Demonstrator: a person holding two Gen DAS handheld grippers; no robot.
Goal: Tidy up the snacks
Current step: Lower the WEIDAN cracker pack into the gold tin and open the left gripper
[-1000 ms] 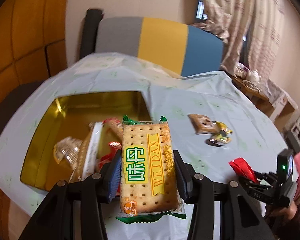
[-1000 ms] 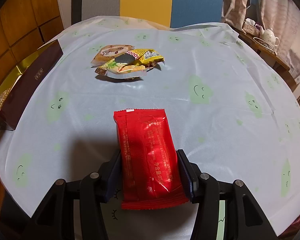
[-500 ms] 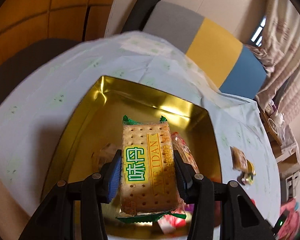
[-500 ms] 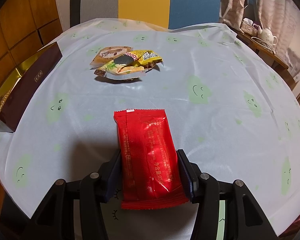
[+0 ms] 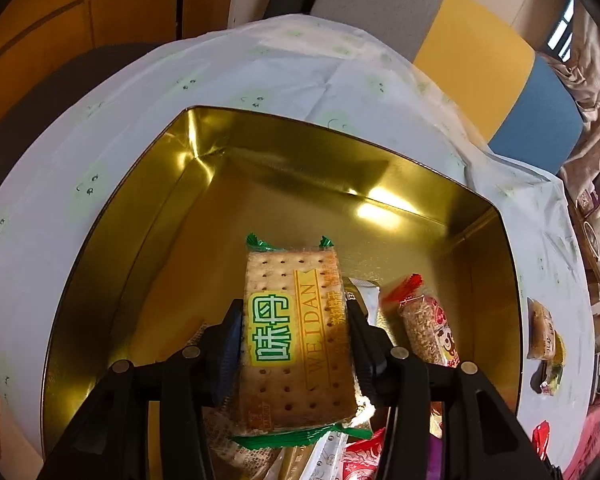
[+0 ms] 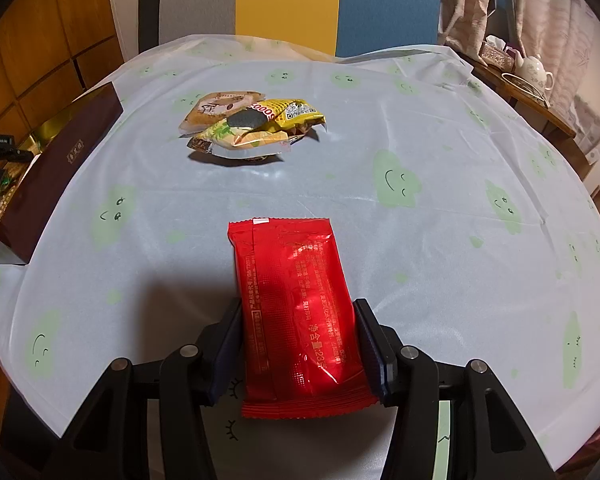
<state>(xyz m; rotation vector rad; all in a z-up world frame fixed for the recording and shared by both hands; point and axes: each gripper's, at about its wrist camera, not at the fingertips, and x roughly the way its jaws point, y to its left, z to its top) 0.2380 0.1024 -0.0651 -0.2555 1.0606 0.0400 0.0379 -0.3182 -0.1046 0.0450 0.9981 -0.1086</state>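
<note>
Left gripper [image 5: 296,312] over gold tin [image 5: 284,168], jaws just easing apart, cracker packet [image 5: 296,344] between them above snacks in tin's near end. Right gripper [image 6: 298,320] clamped on red packet [image 6: 296,304] above tablecloth [image 6: 440,240]; wrapper pile [image 6: 252,124] farther off.

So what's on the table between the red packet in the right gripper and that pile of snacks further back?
Nothing: in the right wrist view only bare tablecloth lies between the red packet and the snack pile.
</note>
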